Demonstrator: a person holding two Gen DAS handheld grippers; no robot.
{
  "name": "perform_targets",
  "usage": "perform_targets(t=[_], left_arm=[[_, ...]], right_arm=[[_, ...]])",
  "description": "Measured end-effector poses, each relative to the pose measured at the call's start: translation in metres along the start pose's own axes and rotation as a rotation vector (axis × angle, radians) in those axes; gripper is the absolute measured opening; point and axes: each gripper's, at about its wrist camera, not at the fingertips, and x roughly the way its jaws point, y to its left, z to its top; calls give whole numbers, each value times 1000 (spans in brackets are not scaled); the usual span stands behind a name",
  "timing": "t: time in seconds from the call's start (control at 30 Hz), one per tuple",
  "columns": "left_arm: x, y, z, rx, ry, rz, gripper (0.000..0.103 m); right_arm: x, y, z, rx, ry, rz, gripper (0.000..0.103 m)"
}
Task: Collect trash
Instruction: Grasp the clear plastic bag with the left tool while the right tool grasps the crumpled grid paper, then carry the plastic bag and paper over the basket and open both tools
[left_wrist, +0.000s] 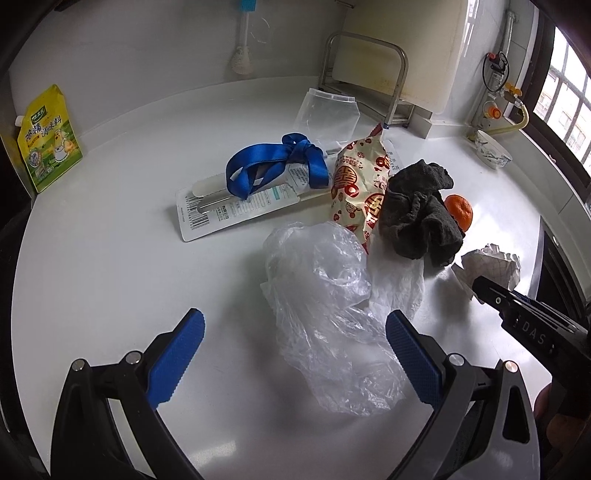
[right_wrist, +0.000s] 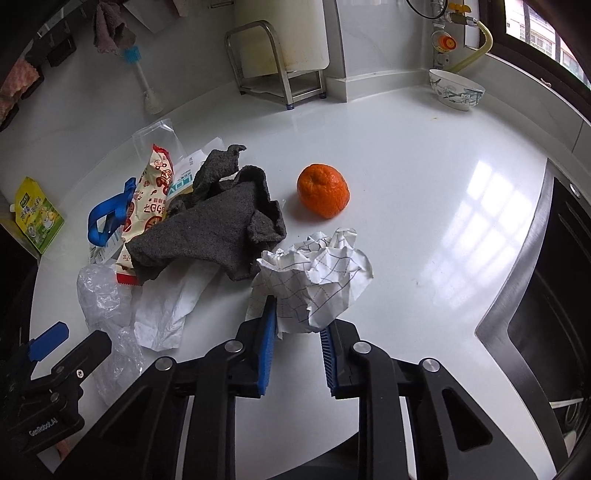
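White counter, paper ball in my right gripper (right_wrist: 297, 330).

My right jaws pinch the near edge of the crumpled paper (right_wrist: 317, 273), beside the grey cloth (right_wrist: 218, 225) and orange (right_wrist: 323, 190). My left gripper (left_wrist: 295, 347) is spread wide around the clear plastic bag (left_wrist: 325, 314) on the counter (left_wrist: 129, 277).

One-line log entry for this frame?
phase: grasping | right tool: closing on crumpled paper | left tool: open, over plastic bag | orange: untouched
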Motion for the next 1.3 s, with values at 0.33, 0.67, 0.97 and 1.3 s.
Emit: perform_targets(t=[0.33,0.67,0.97,1.3], left_arm=[[18,5,10,-20,-14,-2,80],[22,12,8,19,32,-22,21],[-17,22,1,61,-7,13,19],[-80,-5,-23,143,-37,-44,19]], right_arm=[[-12,-3,-8,28,-20,25,20],[-25,2,-26,44,-5,35,20],[-56,0,-43,57,-15,33,20],[-121,-15,-70,68,-55,24,20]])
